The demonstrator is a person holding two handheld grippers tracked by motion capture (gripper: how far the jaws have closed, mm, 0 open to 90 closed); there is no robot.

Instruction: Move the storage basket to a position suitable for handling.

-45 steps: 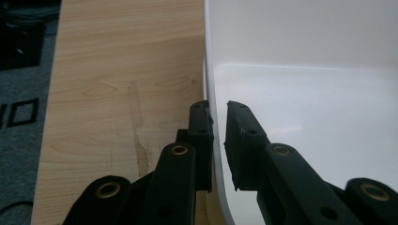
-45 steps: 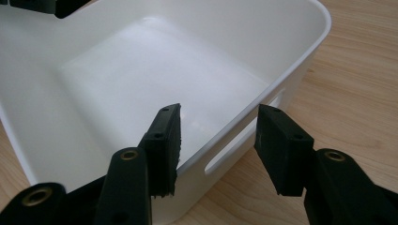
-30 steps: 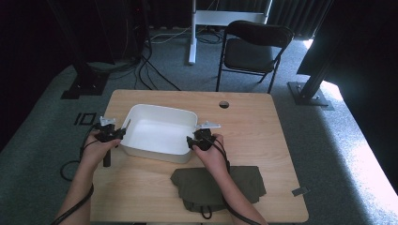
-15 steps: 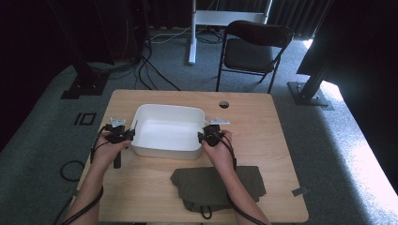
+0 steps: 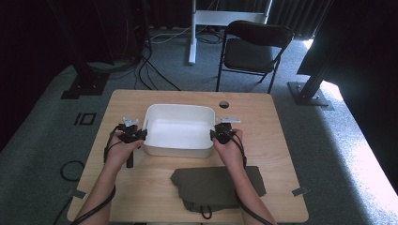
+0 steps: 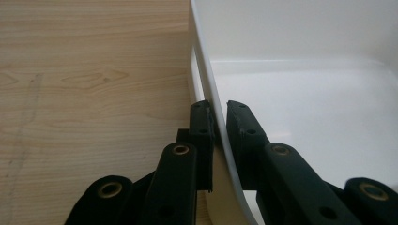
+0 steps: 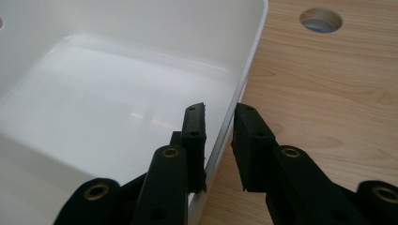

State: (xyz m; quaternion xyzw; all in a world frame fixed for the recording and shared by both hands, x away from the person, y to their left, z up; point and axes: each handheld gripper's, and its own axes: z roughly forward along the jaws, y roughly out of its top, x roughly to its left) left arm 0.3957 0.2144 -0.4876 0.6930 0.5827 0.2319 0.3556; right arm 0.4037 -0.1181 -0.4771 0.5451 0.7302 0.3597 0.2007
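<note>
White tub [image 5: 178, 129]: sits mid-table on the wooden table [image 5: 277, 140], empty, long side running left to right.

Near edge of table: olive-green cloth [image 5: 216, 185] lying crumpled, just near of the tub, apart from it. The person's right forearm passes over the cloth.

Left gripper [image 5: 136, 136]: at the tub's left wall. In the left gripper view, left gripper [image 6: 218, 124] has one jaw outside and one inside the wall, both pressed against the rim — closed onto it.

Right gripper [image 5: 218, 133]: at the tub's right wall. In the right gripper view, right gripper [image 7: 218, 133] straddles the rim, inner jaw on the wall, outer jaw showing a narrow gap; whether the grip is firm, cannot tell.

Far right of tub: round hole [image 5: 224, 104] in tabletop. Beyond the table: black folding chair [image 5: 251, 49] on grey floor.
</note>
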